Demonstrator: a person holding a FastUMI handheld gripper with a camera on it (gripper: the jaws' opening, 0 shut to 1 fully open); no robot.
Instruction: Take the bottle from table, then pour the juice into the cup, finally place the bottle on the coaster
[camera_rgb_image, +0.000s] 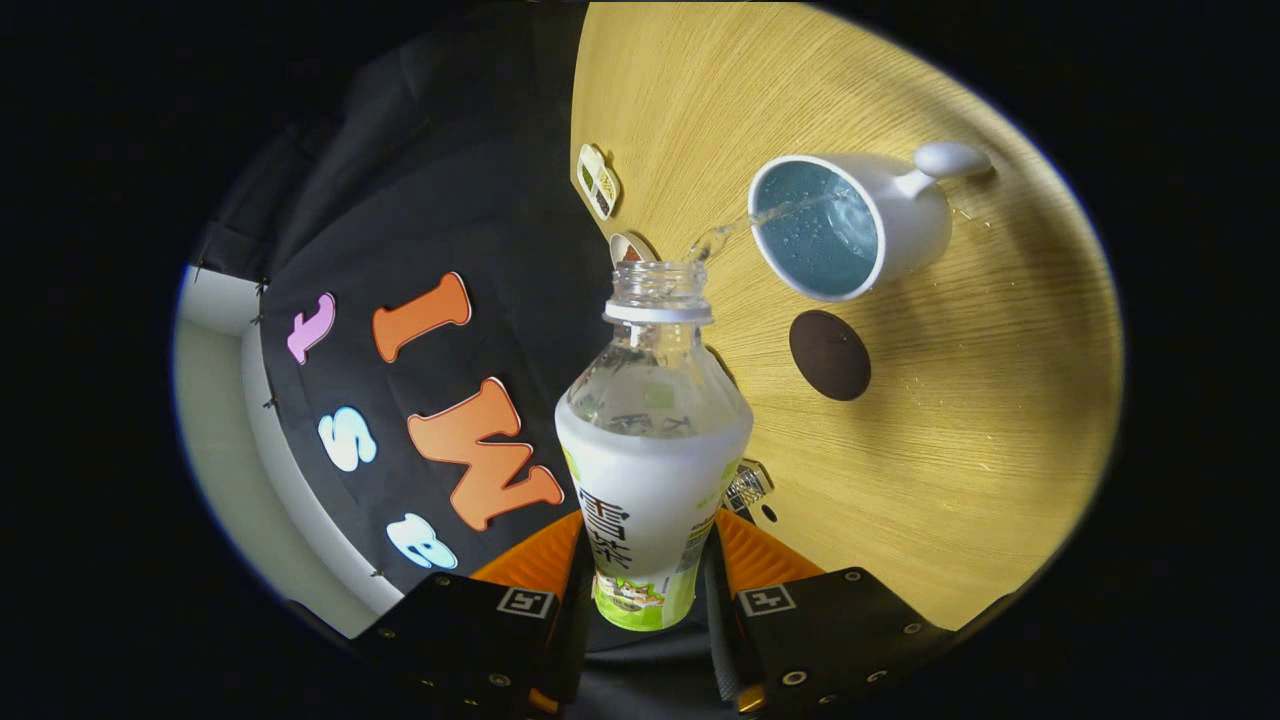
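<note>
Clamped between the fingers of the gripper (648, 570), the bottle (650, 450) was pressed from both sides at its labelled body, its open neck pointing ahead. Beyond it spread the wooden table (960, 440), seen rolled sideways. On it stood the white cup (850, 225), blue inside, and a thin clear stream (760, 215) ran from the bottle's mouth into it. Just beside the cup lay the dark round coaster (829, 354).

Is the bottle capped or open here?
Open: the bottle, clamped in the claw, has a bare neck, and liquid streams from it into the cup.
</note>
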